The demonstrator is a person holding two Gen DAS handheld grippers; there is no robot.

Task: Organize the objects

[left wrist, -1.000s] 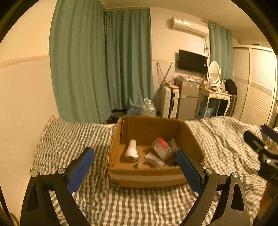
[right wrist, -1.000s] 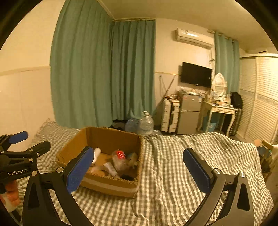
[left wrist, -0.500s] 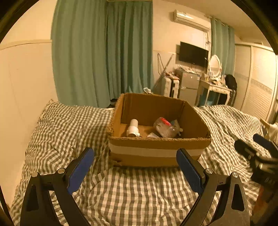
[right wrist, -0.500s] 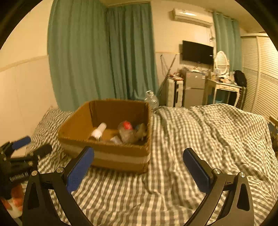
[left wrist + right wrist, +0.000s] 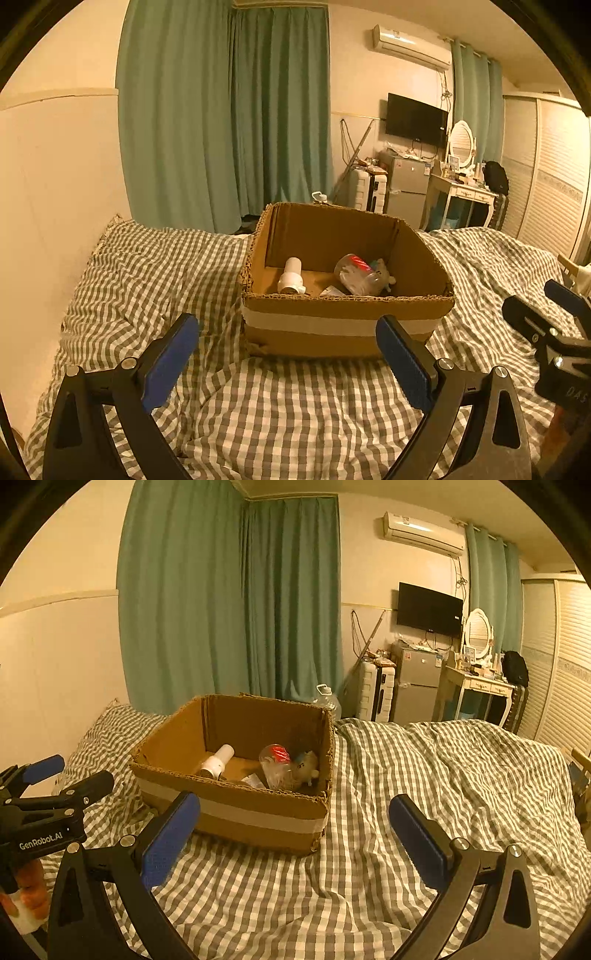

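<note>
An open cardboard box (image 5: 343,325) with a pale tape band sits on the checked bed; it also shows in the right wrist view (image 5: 236,812). Inside lie a white bottle (image 5: 291,278), a clear plastic bottle with a red label (image 5: 356,275) and a small plush toy (image 5: 384,273). My left gripper (image 5: 288,363) is open and empty, just in front of the box. My right gripper (image 5: 295,842) is open and empty, in front of the box's right corner. The right gripper also appears at the right edge of the left wrist view (image 5: 550,332).
The bed is covered by a rumpled checked blanket (image 5: 443,775). A cream wall (image 5: 55,203) runs along the left. Green curtains (image 5: 229,129), a water jug (image 5: 327,698), a small fridge (image 5: 417,686) and a dressing table (image 5: 480,686) stand beyond the bed.
Both grippers have dropped and pulled back from above the box to in front of it. They stay open and empty. The box and its contents have not moved.
</note>
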